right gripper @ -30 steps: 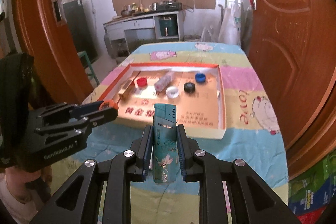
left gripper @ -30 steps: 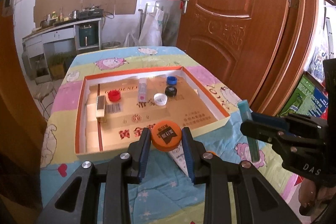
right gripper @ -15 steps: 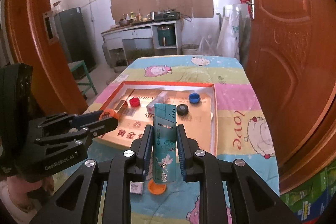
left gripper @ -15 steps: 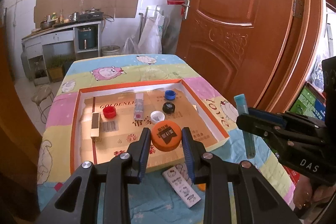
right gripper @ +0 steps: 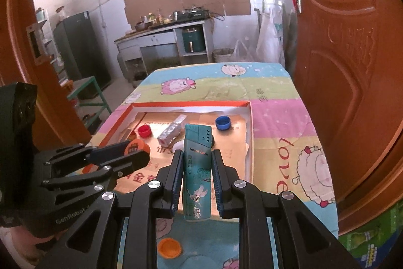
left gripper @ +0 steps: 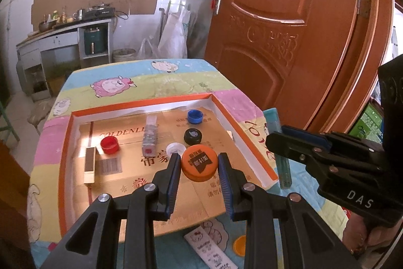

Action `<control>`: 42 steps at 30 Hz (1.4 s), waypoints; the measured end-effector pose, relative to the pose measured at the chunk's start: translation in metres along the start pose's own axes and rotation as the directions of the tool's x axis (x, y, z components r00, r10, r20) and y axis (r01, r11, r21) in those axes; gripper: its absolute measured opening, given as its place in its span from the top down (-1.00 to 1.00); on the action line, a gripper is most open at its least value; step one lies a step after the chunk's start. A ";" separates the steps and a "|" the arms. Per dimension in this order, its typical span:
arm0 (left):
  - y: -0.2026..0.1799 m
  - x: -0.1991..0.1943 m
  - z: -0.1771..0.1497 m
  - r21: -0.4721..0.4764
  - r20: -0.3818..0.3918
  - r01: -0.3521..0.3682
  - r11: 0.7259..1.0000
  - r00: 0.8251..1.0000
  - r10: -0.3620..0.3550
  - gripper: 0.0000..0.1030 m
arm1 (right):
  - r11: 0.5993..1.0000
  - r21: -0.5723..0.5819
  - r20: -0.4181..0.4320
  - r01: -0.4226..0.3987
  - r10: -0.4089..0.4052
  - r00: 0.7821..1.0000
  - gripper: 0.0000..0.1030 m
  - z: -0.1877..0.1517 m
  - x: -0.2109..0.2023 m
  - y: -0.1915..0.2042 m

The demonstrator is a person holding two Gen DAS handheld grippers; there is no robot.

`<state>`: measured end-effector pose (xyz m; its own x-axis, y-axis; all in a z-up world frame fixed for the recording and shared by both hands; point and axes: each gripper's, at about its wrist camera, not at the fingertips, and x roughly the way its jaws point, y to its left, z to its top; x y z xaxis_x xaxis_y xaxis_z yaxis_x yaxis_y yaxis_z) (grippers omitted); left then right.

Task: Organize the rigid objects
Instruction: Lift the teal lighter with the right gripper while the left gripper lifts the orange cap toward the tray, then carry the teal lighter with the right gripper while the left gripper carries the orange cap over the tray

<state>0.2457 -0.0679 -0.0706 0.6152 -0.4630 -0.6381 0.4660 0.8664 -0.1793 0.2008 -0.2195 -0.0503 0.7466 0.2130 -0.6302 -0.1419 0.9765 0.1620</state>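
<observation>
Sorting nearly done
Left claw [left gripper: 199, 165] grips an orange cap [left gripper: 199, 163], right claw [right gripper: 195, 168] a teal lighter [right gripper: 197, 168]; several caps already in the tray [left gripper: 252, 140].

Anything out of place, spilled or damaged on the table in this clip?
Nothing spilled or damaged. Two items lie on the cloth outside the tray: an orange cap and a small printed card near the table's front edge. The transparent tube in the tray lies on its side.
</observation>
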 end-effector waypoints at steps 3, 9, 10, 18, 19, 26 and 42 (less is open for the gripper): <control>0.002 0.011 0.001 -0.004 -0.015 0.007 1.000 1.000 -0.007 0.40 | 1.000 0.005 -0.009 0.000 0.000 1.000 0.57 0.001 0.010 -0.005; 0.003 0.034 -0.001 -0.010 -0.051 0.021 1.000 0.998 -0.021 0.40 | 1.000 0.018 -0.036 0.001 0.000 0.999 0.57 0.002 0.030 -0.014; 0.003 0.037 -0.002 -0.011 -0.058 0.023 1.000 0.998 -0.023 0.40 | 1.000 0.019 -0.041 0.001 0.000 0.999 0.57 0.002 0.034 -0.015; 0.005 0.059 -0.006 -0.017 -0.106 0.028 0.999 0.994 -0.030 0.40 | 1.000 0.026 -0.079 0.006 -0.004 0.997 0.57 0.001 0.059 -0.026; 0.005 0.062 -0.007 -0.016 -0.111 0.027 1.000 0.993 -0.029 0.40 | 1.000 0.026 -0.084 0.008 -0.005 0.996 0.57 0.001 0.062 -0.028; 0.005 0.074 -0.011 -0.017 -0.139 0.030 0.999 0.990 -0.032 0.40 | 0.999 0.034 -0.111 0.007 -0.003 0.994 0.57 0.001 0.078 -0.035; 0.007 0.092 -0.012 -0.018 -0.170 0.020 1.000 0.985 -0.023 0.40 | 1.000 0.028 -0.153 0.004 0.000 0.988 0.57 -0.004 0.105 -0.038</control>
<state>0.2977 -0.1017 -0.1396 0.4870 -0.4441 -0.7520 0.4669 0.8601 -0.2056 0.2820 -0.2341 -0.1257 0.6385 0.2152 -0.7389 -0.1200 0.9762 0.1806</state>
